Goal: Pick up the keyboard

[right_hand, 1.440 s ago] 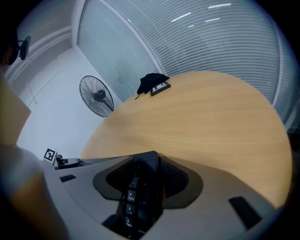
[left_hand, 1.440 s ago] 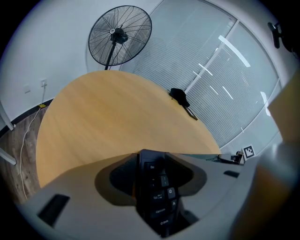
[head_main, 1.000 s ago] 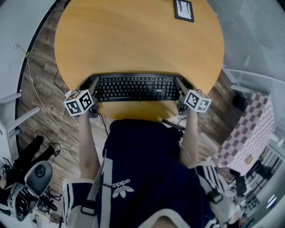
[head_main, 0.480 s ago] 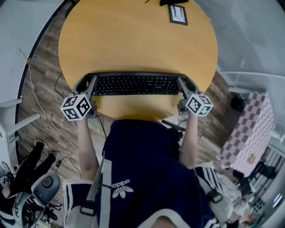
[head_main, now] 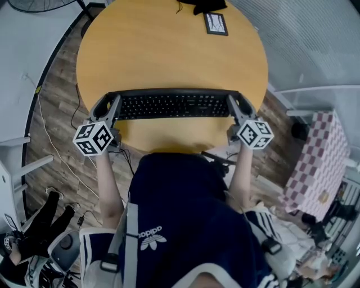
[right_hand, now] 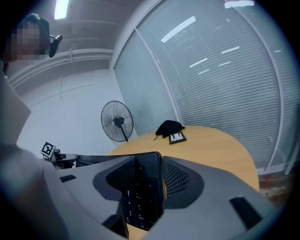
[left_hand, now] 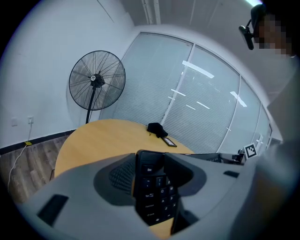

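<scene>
- Keyboard (head_main: 174, 105): black, full length, lying crosswise over the 6 o'clock part of the round table (head_main: 169, 50), close to the near rim.
- Left tool (head_main: 110, 108): at the keyboard's 9 o'clock end. The left gripper view shows both grey jaws clamped on that end, with the Esc-key corner standing between them (left_hand: 152, 187).
- Right tool (head_main: 236, 107): at the 3 o'clock end. The right gripper view shows its jaws closed on the keyboard's edge, number-pad keys between them (right_hand: 140, 197).
- Cannot tell whether the keyboard clears the tabletop or rests on it.
- Marker cubes sit at 7 and 5 o'clock of the keyboard, over the table's near rim.
- Framed card (head_main: 216, 23): flat on the table at 1 o'clock, well apart from the keyboard.
- Black bundle (head_main: 205, 4): just beyond the card, at the far rim.
- Fan (left_hand: 97, 80): on a stand on the floor past the table, near the white wall.
</scene>
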A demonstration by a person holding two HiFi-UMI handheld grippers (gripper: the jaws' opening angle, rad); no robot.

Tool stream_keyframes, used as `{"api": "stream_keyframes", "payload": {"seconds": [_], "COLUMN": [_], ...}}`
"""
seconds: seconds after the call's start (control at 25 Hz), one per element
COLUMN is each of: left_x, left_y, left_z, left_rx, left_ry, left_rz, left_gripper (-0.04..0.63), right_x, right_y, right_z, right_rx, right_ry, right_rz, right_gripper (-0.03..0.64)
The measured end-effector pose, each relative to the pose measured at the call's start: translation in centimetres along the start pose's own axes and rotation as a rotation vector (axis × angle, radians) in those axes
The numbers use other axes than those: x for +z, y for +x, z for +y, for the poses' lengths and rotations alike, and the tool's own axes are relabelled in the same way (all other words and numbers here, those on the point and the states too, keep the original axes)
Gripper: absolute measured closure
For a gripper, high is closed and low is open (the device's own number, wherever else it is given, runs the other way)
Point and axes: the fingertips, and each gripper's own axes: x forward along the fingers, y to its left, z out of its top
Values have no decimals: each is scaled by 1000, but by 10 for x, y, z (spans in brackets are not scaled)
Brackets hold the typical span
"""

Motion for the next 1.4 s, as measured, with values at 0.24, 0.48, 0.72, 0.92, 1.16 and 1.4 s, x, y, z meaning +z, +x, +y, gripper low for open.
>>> {"api": "stream_keyframes", "payload": {"seconds": [0.24, 0.48, 0.72, 0.92, 1.16, 1.4], "left_x": [42, 82, 112, 129, 144, 141], "left_y": [-15, -28, -46, -69, -98, -123], "left_z": [-15, -32, -47, -62, -76, -93], "left_rx": [-27, -46, -68, -75, -92, -93], "left_ry": [60, 106, 136, 152, 174, 176], "left_rz": [-88, -167, -235, -290, -343, -376], "left_gripper": [414, 414, 415, 414, 414, 414], "right_x": [41, 85, 120, 139, 160, 164], "right_y": [-13, -27, -46, -67, -92, -122], "right_z": [18, 34, 51, 62, 83, 92], "right_rx": [14, 20, 35, 37, 59, 54], "right_ry": [-26, -108, -159, -173, -221, -241], "right_rz": [-100, -162, -216, -269, -313, -351], "right_gripper": [449, 449, 449, 449, 449, 449]}}
